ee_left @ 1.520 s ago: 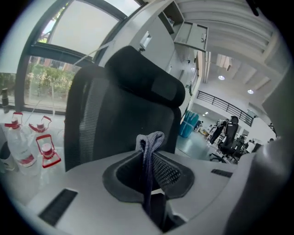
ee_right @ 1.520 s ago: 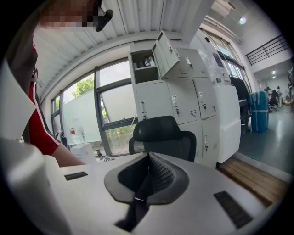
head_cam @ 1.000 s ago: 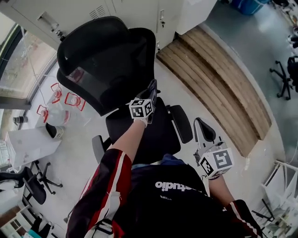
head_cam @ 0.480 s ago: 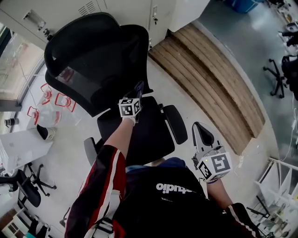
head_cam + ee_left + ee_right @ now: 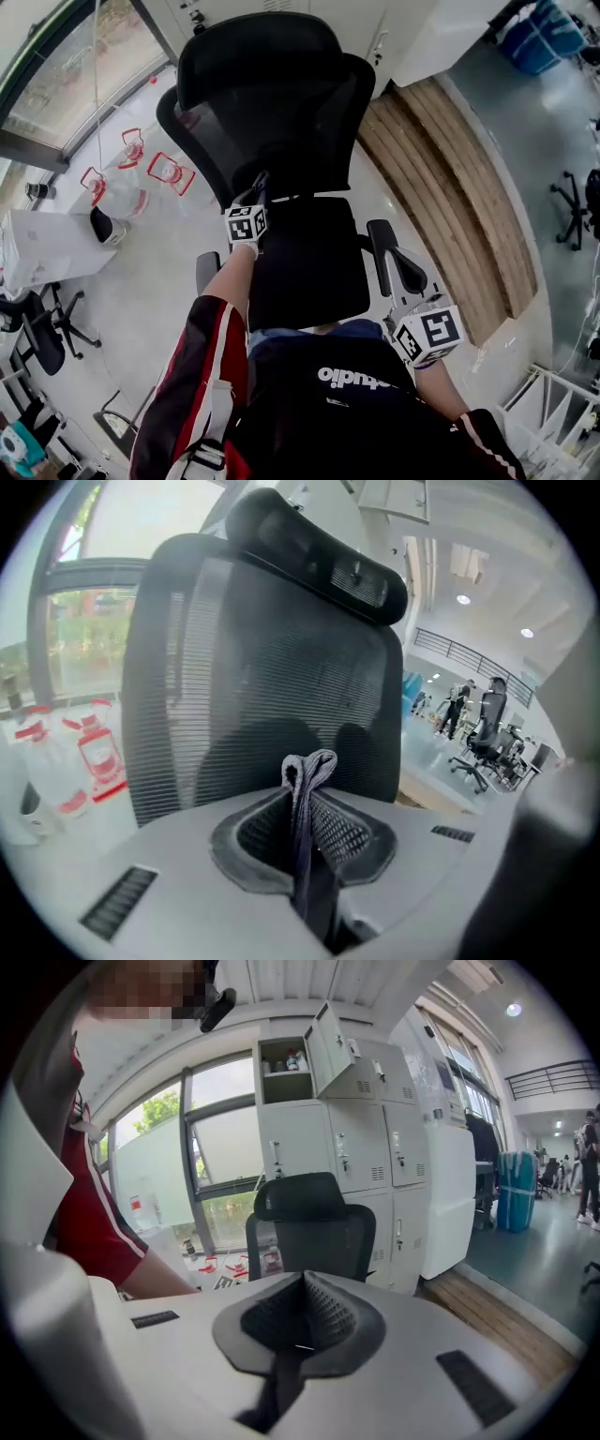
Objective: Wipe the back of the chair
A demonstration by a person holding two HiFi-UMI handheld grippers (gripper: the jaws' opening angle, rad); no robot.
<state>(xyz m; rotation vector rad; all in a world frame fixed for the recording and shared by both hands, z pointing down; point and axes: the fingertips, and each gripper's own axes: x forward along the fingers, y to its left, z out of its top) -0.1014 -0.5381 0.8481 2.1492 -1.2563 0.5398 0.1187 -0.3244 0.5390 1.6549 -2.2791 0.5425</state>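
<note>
left gripper [image 5: 256, 197] pinching folded cloth [image 5: 302, 799]; mesh chair back [image 5: 272, 658] straight ahead, close, contact unclear. right gripper [image 5: 302, 1290] jaws together, empty, off to side. wiping looks unstarted; whole back left.

The black office chair [image 5: 281, 103] stands upright, its ribbed mesh back [image 5: 262, 677] facing the person, with 1 padded headrest [image 5: 319, 550] on top. A dark grey cloth [image 5: 309, 772], folded into a narrow bunch, is pinched between the left gripper [image 5: 309, 803] jaws, its looped end poking out near the lower back.
</note>
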